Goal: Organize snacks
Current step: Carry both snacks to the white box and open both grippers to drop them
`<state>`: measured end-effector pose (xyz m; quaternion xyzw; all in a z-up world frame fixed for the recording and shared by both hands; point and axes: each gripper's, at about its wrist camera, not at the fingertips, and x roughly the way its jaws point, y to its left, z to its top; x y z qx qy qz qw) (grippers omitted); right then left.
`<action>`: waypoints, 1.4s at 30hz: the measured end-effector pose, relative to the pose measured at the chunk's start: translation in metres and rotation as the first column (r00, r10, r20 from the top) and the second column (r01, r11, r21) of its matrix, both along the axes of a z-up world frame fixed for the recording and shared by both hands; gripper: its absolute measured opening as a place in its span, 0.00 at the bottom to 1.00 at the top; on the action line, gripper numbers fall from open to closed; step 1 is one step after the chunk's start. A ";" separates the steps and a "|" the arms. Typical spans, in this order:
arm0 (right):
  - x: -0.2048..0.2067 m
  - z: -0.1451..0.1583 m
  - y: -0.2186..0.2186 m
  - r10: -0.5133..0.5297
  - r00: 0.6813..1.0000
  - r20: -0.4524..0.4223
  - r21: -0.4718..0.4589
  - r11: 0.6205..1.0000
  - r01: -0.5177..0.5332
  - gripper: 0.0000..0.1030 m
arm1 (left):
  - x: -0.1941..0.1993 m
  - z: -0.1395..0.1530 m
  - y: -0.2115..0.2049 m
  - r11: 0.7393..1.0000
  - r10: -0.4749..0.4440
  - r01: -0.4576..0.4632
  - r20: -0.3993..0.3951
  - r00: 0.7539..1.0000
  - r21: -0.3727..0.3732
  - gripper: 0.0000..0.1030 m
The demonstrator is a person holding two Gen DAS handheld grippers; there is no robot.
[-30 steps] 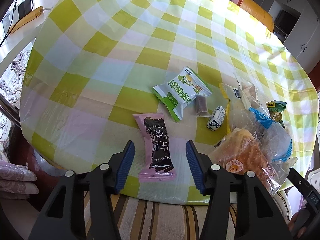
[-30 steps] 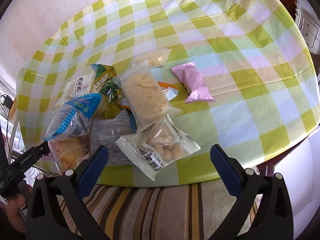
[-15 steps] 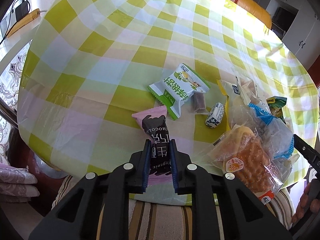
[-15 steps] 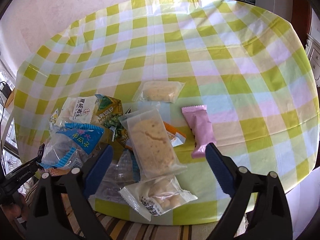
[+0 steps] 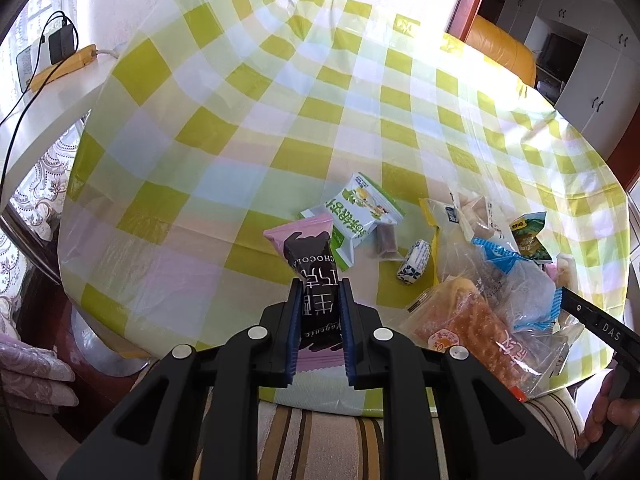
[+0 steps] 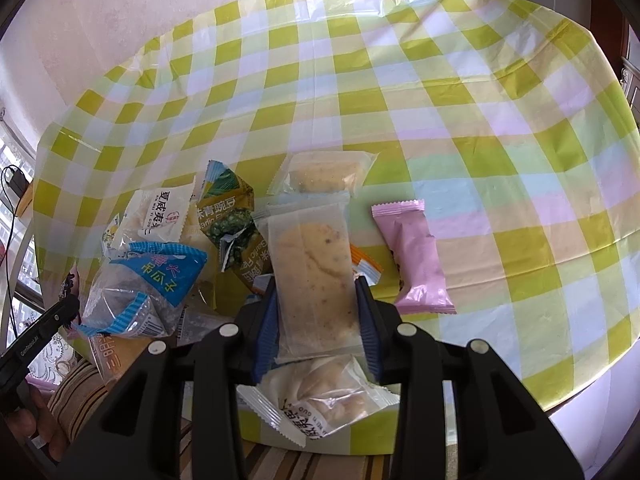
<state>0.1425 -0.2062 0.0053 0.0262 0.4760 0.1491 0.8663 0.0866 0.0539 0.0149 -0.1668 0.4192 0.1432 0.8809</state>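
Note:
My left gripper (image 5: 319,292) is shut on a pink and dark chocolate snack packet (image 5: 310,264) and holds it lifted above the near edge of the checked table (image 5: 224,128). My right gripper (image 6: 316,292) is shut on a translucent cake packet (image 6: 312,276) over the snack pile. A green and white packet (image 5: 356,216) lies just beyond the chocolate packet. A second pink packet (image 6: 412,260) lies on the table right of the cake packet.
A pile of snacks lies at the table's near edge: an orange bread bag (image 5: 472,328), a blue-topped bag (image 6: 148,288), green pea packets (image 6: 228,208), a clear cookie packet (image 6: 320,404), another cake packet (image 6: 324,172). A power strip (image 5: 60,66) sits on a ledge to the left.
My left gripper closed on the chocolate packet and lifted it off the table. My right gripper moved forward over the pile and closed on the translucent cake packet.

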 end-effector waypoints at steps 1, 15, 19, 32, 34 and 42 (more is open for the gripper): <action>-0.001 0.003 -0.002 -0.006 1.000 0.011 0.007 1.000 0.006 0.36 | -0.001 0.004 -0.001 1.000 -0.001 0.001 0.011 1.000 0.009 0.17; -0.031 0.034 -0.057 -0.083 0.994 0.064 0.054 0.995 0.080 0.36 | -0.009 0.047 -0.067 0.987 -0.154 0.146 0.117 0.981 0.069 0.16; -0.042 0.040 -0.089 -0.134 0.988 0.074 0.057 0.990 0.130 0.36 | -0.006 0.057 -0.105 0.967 -0.252 0.244 0.137 0.958 0.075 0.17; -0.081 0.020 -0.199 -0.325 0.944 0.056 -0.010 0.945 0.326 0.36 | 0.018 0.039 -0.249 0.793 -0.601 0.606 0.082 0.795 -0.060 0.17; -0.087 0.012 -0.214 -0.353 0.935 0.043 -0.023 0.935 0.354 0.36 | 0.021 0.033 -0.272 0.753 -0.649 0.652 0.067 0.758 -0.083 0.17; -0.103 -0.029 -0.260 -0.443 0.895 -0.046 -0.086 0.895 0.438 0.36 | 0.024 0.002 -0.356 0.580 -0.804 0.780 -0.007 0.595 -0.235 0.17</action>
